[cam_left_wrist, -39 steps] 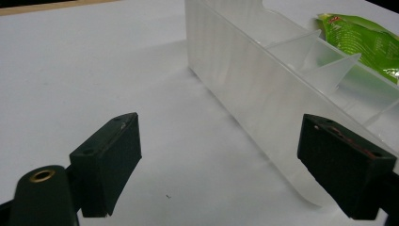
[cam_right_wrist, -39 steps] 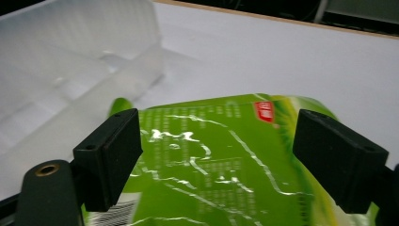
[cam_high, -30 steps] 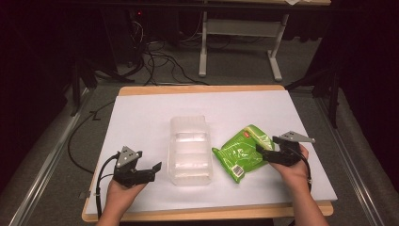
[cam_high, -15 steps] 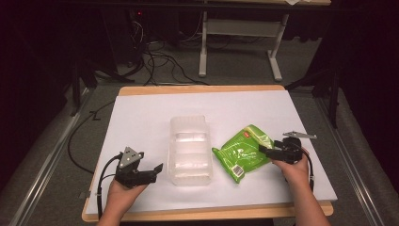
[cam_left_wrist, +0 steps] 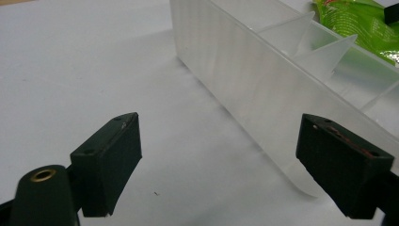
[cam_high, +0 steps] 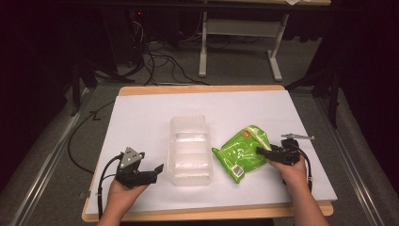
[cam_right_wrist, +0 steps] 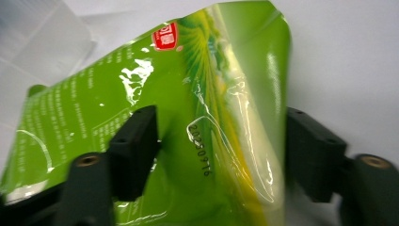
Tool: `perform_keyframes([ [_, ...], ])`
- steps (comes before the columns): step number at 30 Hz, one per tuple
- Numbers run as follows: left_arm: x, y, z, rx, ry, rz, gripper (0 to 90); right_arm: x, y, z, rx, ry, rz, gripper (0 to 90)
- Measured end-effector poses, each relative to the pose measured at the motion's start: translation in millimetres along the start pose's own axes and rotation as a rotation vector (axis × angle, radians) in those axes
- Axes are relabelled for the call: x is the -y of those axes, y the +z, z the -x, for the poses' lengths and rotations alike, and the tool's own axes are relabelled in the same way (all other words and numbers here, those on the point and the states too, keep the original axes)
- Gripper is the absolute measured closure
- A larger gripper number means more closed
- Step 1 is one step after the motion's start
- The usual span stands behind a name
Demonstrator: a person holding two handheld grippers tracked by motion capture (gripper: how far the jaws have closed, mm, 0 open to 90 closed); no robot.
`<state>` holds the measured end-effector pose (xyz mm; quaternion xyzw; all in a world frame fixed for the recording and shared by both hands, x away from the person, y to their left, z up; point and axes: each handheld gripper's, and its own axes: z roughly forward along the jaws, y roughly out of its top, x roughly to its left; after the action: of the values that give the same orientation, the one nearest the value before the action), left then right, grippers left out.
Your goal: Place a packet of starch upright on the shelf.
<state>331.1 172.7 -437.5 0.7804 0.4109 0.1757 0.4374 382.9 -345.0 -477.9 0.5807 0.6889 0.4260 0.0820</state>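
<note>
A green snack bag [cam_high: 239,151] lies flat on the white table cover, just right of a clear plastic divided box [cam_high: 189,148]. My right gripper [cam_high: 261,151] is at the bag's right edge. In the right gripper view the jaws have just been closing, and my right gripper [cam_right_wrist: 221,141] now pinches a bulging fold of the green bag [cam_right_wrist: 197,84]. My left gripper [cam_high: 157,170] rests near the box's front left corner. In the left gripper view my left gripper [cam_left_wrist: 219,155] stands open and holds nothing, with the box wall [cam_left_wrist: 244,70] just ahead and the green bag [cam_left_wrist: 357,19] beyond it.
The white cover [cam_high: 141,117] spans a wooden table top, with open surface to the left and behind the box. Cables [cam_high: 155,61] and a desk frame [cam_high: 235,42] stand on the floor past the far edge. A metal rail [cam_high: 42,165] runs along the table's left side.
The right gripper has come down and leftward onto the bag's right edge, and its jaws have narrowed around the bag. The left gripper and the box have stayed put.
</note>
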Motion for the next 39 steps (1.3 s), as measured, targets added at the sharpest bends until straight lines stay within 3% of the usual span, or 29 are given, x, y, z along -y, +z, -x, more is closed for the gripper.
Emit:
perform_keyframes([
  [1,0.0,0.0,0.0,0.000,0.000,0.000,15.2,0.0,0.0,0.0,0.000,0.000,0.000,37.2],
  [2,0.1,0.4,0.1,-0.001,0.001,-0.001,15.2,0.4,-2.1,2.5,-0.022,0.014,0.013,46.0],
  [3,0.1,0.4,0.1,-0.001,0.001,-0.001,15.2,0.4,-2.1,2.5,-0.022,0.014,0.013,46.0],
  [4,0.2,1.1,0.4,0.001,0.001,-0.002,15.2,0.8,-5.2,5.5,-0.052,0.025,0.027,54.0],
  [8,0.3,2.4,1.5,0.005,0.007,-0.008,15.2,1.8,-7.0,6.8,-0.092,0.033,0.029,62.4],
  [13,0.5,2.9,2.4,0.008,0.010,-0.011,15.2,2.4,-6.8,5.6,-0.085,0.033,0.030,57.1],
  [15,0.6,3.0,2.5,0.010,0.012,-0.014,15.2,3.8,-5.6,10.9,-0.114,0.072,0.027,52.1],
  [19,0.7,3.1,2.7,0.011,0.013,-0.015,15.2,4.4,-7.4,13.6,-0.137,0.089,0.033,53.4],
  [22,0.7,3.6,3.1,0.013,0.015,-0.016,15.2,5.4,-10.3,17.2,-0.184,0.120,0.056,58.4],
  [25,0.6,3.7,3.5,0.015,0.017,-0.017,15.3,6.3,-11.0,19.8,-0.202,0.135,0.059,62.1],
  [34,0.6,3.9,4.5,0.013,0.025,-0.016,15.3,4.6,-11.3,14.3,-0.143,0.099,0.043,76.7],
  [35,0.5,3.7,4.7,0.014,0.024,-0.014,15.3,3.1,-12.1,10.3,-0.129,0.065,0.040,82.4],
  [38,0.4,3.3,4.8,0.015,0.023,-0.013,15.4,1.8,-12.9,5.3,-0.103,0.026,0.041,85.1],
  [39,0.4,3.0,4.6,0.013,0.024,-0.010,15.4,0.2,-14.8,-0.6,-0.077,-0.008,0.048,86.7],
])
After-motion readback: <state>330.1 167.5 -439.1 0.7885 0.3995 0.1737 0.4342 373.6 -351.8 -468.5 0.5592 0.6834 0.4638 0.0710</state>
